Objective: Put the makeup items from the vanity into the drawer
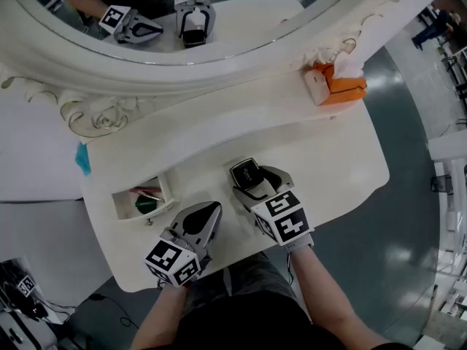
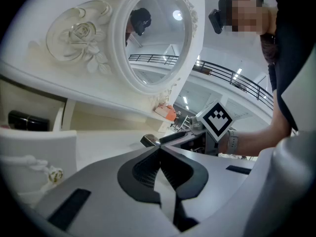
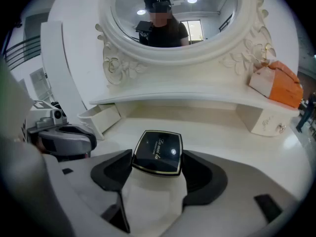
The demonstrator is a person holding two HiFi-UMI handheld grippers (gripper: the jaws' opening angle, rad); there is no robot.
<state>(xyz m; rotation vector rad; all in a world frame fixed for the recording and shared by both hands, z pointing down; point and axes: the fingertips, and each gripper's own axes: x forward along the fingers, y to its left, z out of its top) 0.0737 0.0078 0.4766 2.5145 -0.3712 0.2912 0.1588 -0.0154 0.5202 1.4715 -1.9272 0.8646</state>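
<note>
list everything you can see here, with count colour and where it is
vanity: one, white, fills the scene
mirror: one, oval, white carved frame, at the vanity's back
tissue box: one, orange and white, raised shelf, right
drawer: one, white, open, left
green item: one, in the drawer
red item: one, in the drawer
blue scrap: one, vanity's left edge
compact: one, black, gold rim, in the right gripper
left gripper: grey, shut, empty
right gripper: grey, shut on the compact

Tissue box (image 1: 337, 86): orange and white, far right, a tissue sticking up.
Blue scrap (image 1: 83, 159): far left edge.
Floor (image 1: 408, 122): grey, glossy.
</note>
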